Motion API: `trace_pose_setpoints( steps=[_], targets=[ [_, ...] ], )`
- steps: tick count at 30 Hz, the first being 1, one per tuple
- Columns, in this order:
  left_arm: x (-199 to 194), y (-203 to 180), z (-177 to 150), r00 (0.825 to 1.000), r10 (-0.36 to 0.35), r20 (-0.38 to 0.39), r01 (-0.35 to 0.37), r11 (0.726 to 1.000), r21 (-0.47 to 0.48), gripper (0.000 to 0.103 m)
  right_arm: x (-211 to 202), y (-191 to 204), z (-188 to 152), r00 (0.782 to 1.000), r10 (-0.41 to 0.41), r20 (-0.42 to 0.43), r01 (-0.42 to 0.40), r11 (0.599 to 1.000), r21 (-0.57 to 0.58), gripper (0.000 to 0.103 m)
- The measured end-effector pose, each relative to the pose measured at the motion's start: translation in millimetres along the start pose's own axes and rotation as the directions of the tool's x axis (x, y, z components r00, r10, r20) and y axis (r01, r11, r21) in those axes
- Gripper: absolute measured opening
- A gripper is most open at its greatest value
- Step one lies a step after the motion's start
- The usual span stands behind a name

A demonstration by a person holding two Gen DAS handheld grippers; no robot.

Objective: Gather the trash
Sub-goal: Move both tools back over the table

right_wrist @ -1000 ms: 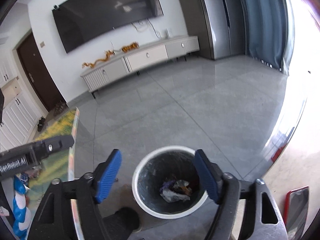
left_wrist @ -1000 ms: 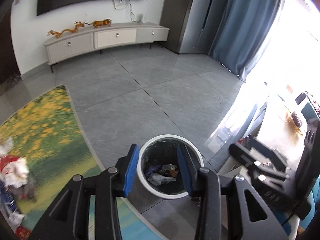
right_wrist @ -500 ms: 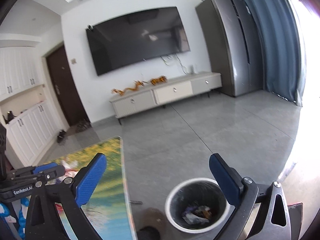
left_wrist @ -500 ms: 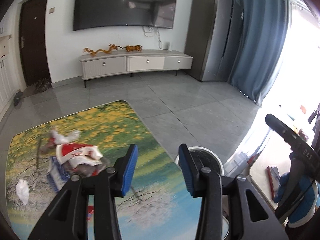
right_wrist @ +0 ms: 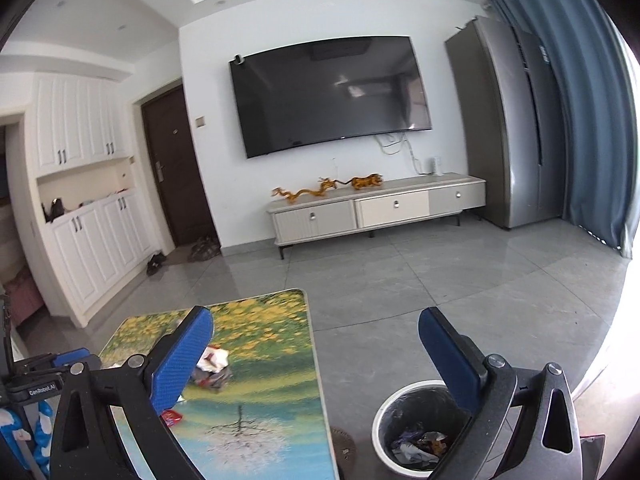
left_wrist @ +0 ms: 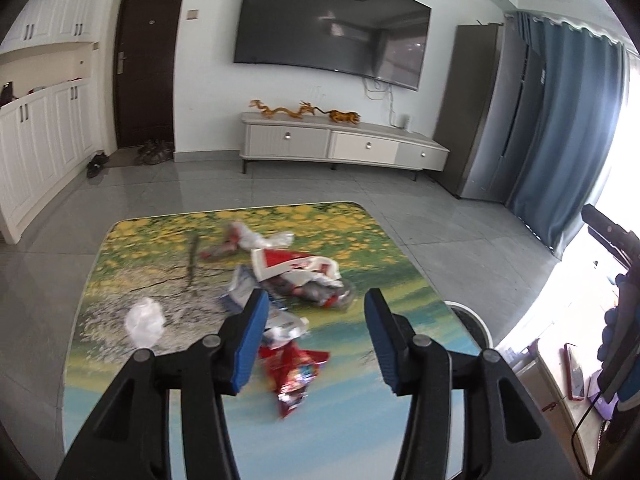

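2 grippers, left gripper (left_wrist: 314, 334) and right gripper (right_wrist: 316, 356), both spread and holding nothing, left lined up over red wrapper (left_wrist: 294, 376) for pickup, bin (right_wrist: 420, 428) alongside table (left_wrist: 360, 432).

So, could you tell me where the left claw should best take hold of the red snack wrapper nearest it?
Probably from above, across the red snack wrapper at its crumpled upper half. It lies flat on the table, so the raised folds give the open left claw something to pinch.
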State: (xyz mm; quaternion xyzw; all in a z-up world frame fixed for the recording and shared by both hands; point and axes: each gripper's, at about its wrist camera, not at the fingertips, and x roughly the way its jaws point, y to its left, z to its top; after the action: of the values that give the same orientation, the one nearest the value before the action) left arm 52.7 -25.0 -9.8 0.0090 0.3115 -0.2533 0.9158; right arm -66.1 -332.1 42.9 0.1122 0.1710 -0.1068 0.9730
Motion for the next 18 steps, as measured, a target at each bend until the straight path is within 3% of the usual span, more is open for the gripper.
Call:
trace_pose_setpoints(
  steps=[10,15,18],
  targets=[
    [-29.3,77.8,-25.2,0.997,0.080,0.018,-0.078,0.992,-0.103,0.048,9.7,40.8,-4.2,0.997,0.061,-0.037,-0.064,0.996,-0.068,0.103],
    [-22.1,86.6,-40.2,0.999,0.046,-0.010,-0.047,0.992,-0.118,0.048,26.7,50.5,-10.6,0.992,0.091,-0.088,-0.098,0.992,-0.079,0.103],
    [-12.7,80.0,-49.6,0.999,-0.002,-0.034,-0.001,0.994,-0.105,0.048,40.1,56.3,-17.2,0.984,0.120,-0.134,-0.130,0.989,-0.073,0.095]
  ],
)
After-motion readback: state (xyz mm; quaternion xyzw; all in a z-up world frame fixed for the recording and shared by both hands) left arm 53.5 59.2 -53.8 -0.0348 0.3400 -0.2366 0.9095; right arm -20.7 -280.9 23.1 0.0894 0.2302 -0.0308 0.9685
